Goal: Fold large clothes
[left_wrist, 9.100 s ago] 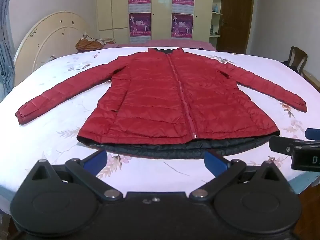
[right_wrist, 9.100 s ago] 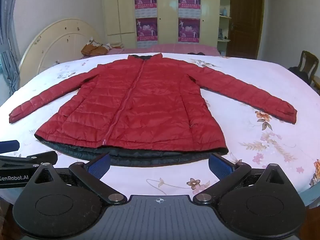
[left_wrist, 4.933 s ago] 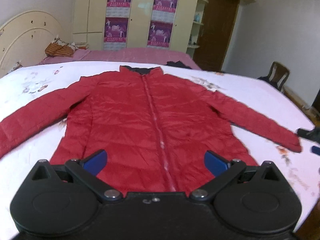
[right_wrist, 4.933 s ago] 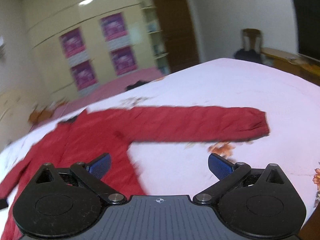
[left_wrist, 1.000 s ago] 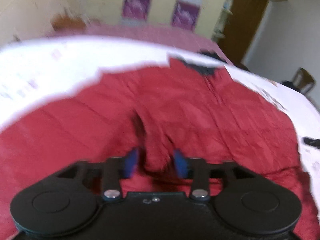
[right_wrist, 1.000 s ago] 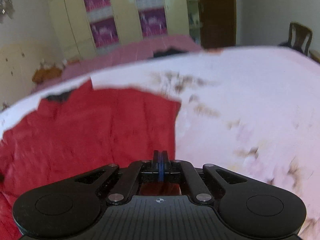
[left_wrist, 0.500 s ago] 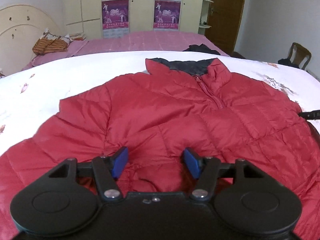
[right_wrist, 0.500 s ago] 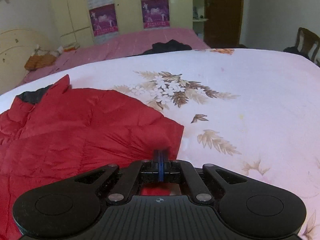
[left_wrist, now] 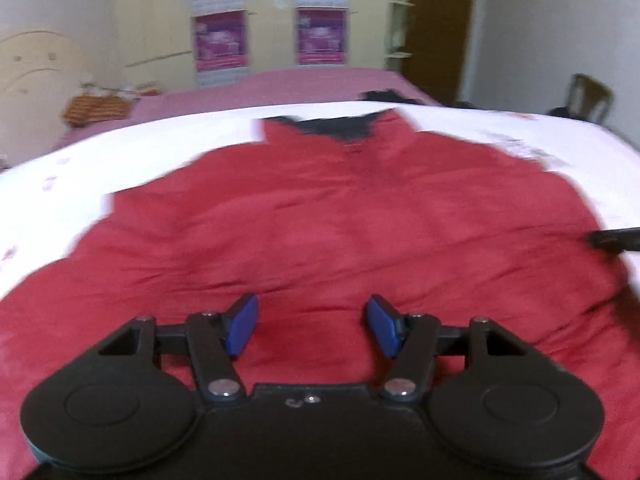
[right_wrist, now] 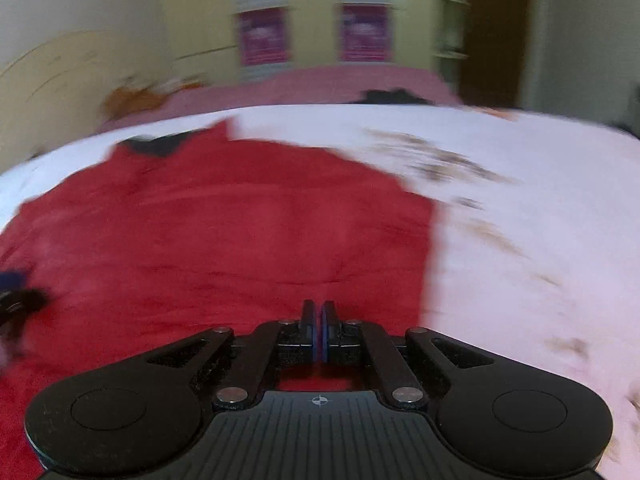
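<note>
A red quilted jacket (left_wrist: 340, 220) with a dark collar lining (left_wrist: 332, 128) lies flat on the white floral bed sheet (left_wrist: 120, 160), its sleeves no longer stretched out to the sides. My left gripper (left_wrist: 312, 322) hovers low over the jacket's body; its jaws are opening, and only flat fabric lies beneath the blue pads (left_wrist: 240, 326). In the blurred right wrist view my right gripper (right_wrist: 319, 320) is over the jacket (right_wrist: 220, 240) near its right edge. Its pads are pressed together, with red fabric showing directly under them. Each view catches the other gripper at its edge.
Bare sheet (right_wrist: 520, 220) spreads to the right of the jacket. Behind it lies a pink bed (left_wrist: 260, 84) with a dark garment (left_wrist: 388, 96) and an orange basket (left_wrist: 96, 104). Postered wardrobe doors (left_wrist: 220, 36), a brown door (left_wrist: 436, 20) and a chair (left_wrist: 588, 96) stand beyond.
The bunch of red fabric that stood between my left pads has dropped flat and the pads stand wider. My right gripper has slid left and lower over the jacket, staying shut.
</note>
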